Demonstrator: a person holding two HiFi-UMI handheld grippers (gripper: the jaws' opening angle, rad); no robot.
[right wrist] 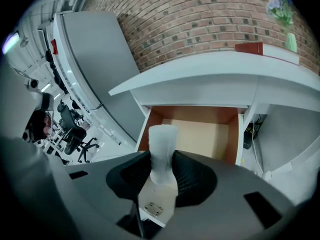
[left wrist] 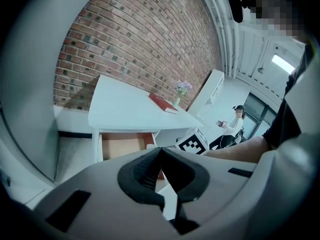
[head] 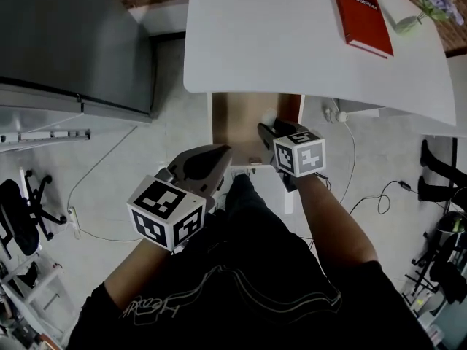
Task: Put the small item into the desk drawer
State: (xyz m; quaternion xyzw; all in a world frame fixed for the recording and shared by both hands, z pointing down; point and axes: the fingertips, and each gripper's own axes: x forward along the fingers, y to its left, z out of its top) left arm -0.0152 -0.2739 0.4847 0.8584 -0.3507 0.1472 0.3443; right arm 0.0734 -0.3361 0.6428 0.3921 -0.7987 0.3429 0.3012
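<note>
Right gripper (right wrist: 161, 160): I have its jaws partly closed on the item (right wrist: 162, 143), with the pads pressing both sides of its lower half.
Item: small, white, frosted, tube-shaped. It stands upright in my right jaws, top end sticking out above the pads.
Item place: held in the air over the open drawer (right wrist: 207, 134), not yet resting in it. In the right gripper view it sits toward the drawer's left wall. In the head view I see it as a pale spot over the drawer floor.
Left gripper (left wrist: 160, 152): I see the jaws brought together at the tips with nothing between them. It hangs low and to the left of the right gripper, near the drawer's front left corner. I can't tell if it touches the drawer.
Drawer: pulled out from under the worktop (head: 292, 42). It has brown walls and a pale floor.
Worktop: white. A red book (head: 362, 17) lies flat at the far right, and a vase (head: 407, 24) with purple flowers is just beside it.
Cube: one marker cube on each gripper; the right one (head: 300, 154) is next to the drawer's right wall.
Surroundings: a grey cabinet (head: 66, 42) stands left of the worktop and a brick wall (left wrist: 140, 49) is behind it. A chair (head: 18, 214) and cables (head: 368, 199) are on the floor.
Background: a person (left wrist: 232, 125) shows in the left gripper view, well apart from the worktop.
</note>
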